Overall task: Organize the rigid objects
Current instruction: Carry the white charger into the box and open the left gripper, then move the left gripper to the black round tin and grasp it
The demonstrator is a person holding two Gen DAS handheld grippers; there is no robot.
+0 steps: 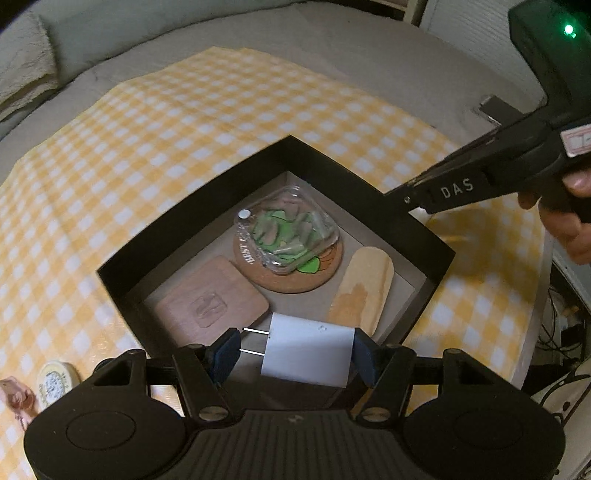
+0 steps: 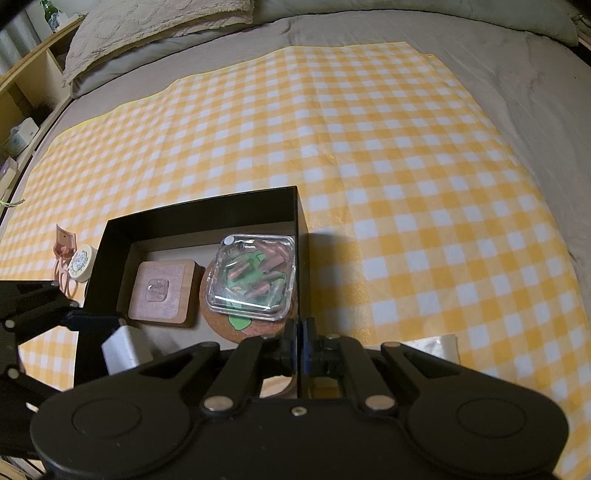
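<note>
A black open box (image 1: 373, 192) (image 2: 207, 210) sits on a yellow checked cloth. Inside lie a square wooden coaster (image 1: 210, 301) (image 2: 162, 291), a round cork coaster (image 1: 317, 271) (image 2: 218, 321), a clear plastic case (image 1: 291, 230) (image 2: 255, 273) on top of it, and a tan oblong piece (image 1: 364, 288). My left gripper (image 1: 295, 350) is shut on a white plug adapter (image 1: 308, 352) (image 2: 123, 349), held over the box's near corner. My right gripper (image 2: 298, 343) is shut on the box's right wall; it shows in the left wrist view (image 1: 410, 199).
A small round tin (image 1: 55, 382) (image 2: 83, 262) and a pinkish clip (image 1: 16, 397) (image 2: 64, 245) lie on the cloth (image 2: 369, 184) left of the box. The cloth covers a grey bed, with pillows (image 2: 155, 22) at the back. A shelf (image 2: 22, 92) stands at the far left.
</note>
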